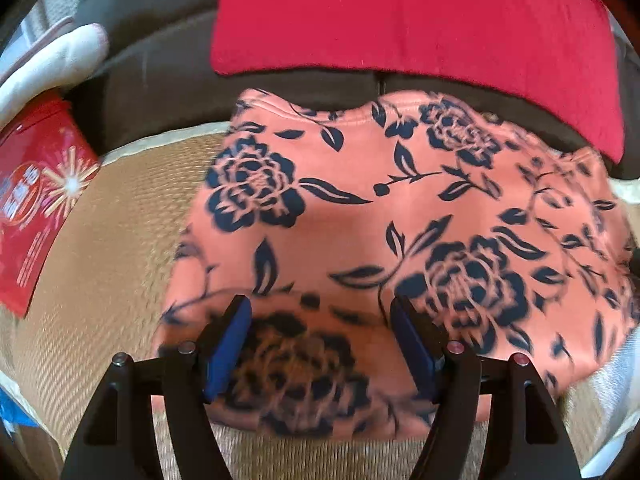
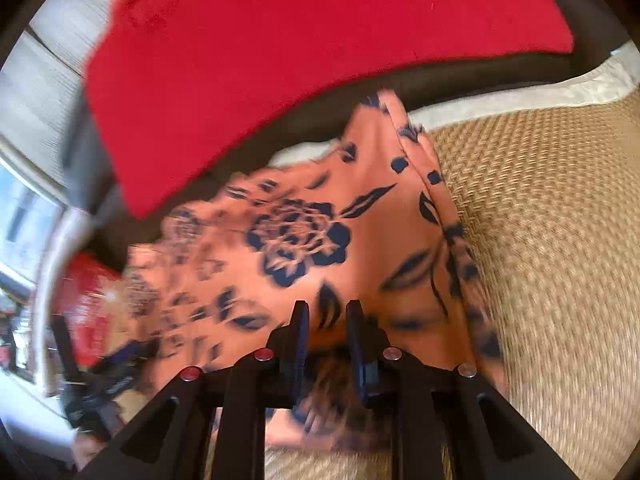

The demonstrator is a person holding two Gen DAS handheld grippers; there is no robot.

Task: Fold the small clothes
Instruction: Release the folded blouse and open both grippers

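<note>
Floral garment (image 1: 360, 216) lies on the woven mat (image 1: 112, 240): soft, light, floppy, so pinch hems. Left hand-held gripper (image 1: 320, 312) gapes apart; right hand-held gripper (image 2: 327, 312) looks nearly together, grip unclear.

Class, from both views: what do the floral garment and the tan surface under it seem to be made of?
Floral garment: soft matte knit, probably cotton jersey; it drapes limply and has a stitched ribbed edge. Tan mat: coarse woven fibre, perhaps straw or rattan; a basket-like weave shows.
</note>
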